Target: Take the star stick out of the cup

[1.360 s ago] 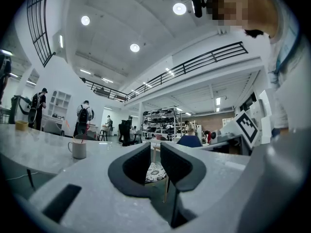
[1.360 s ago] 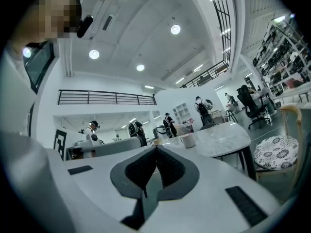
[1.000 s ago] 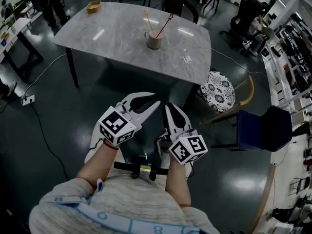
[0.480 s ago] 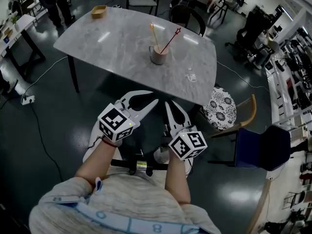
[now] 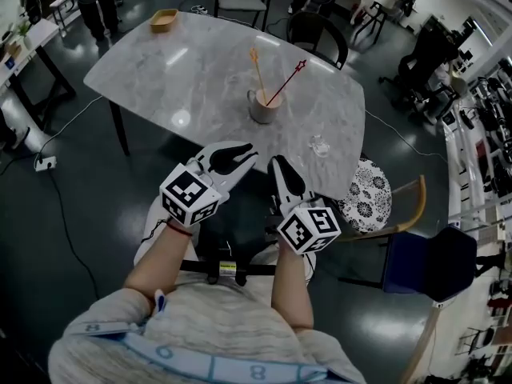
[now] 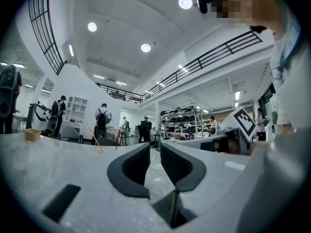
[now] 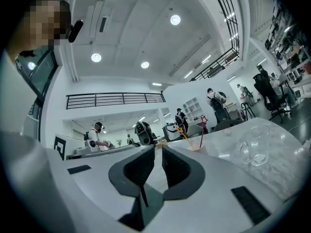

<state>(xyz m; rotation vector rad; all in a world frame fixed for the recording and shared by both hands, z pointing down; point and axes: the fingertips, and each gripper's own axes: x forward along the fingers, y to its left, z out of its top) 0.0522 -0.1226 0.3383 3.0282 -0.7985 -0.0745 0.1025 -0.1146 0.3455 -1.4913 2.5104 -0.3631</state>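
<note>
A beige cup (image 5: 263, 107) stands in the middle of the marble table (image 5: 184, 70). A red star stick (image 5: 288, 82) leans out of it to the right, and an orange stick (image 5: 258, 70) leans to the left. Both grippers hover over the near table edge, well short of the cup. My left gripper (image 5: 246, 152) has its jaws together with nothing in them, and so does my right gripper (image 5: 279, 165). The right gripper view shows the cup (image 7: 197, 147) and star stick (image 7: 202, 130) far beyond the jaws (image 7: 158, 149). The left gripper view shows only the two stick tops (image 6: 95, 140) past its jaws (image 6: 155, 147).
A small clear glass (image 5: 320, 145) sits near the table's right front edge, and it also shows in the right gripper view (image 7: 255, 152). A wooden tray (image 5: 164, 18) lies at the far left corner. Chairs (image 5: 364, 190) stand around the table; people move in the background.
The person has stepped closer to the table, so both grippers now reach its near edge. The cup and sticks are nearer in view. Jaws unchanged.
</note>
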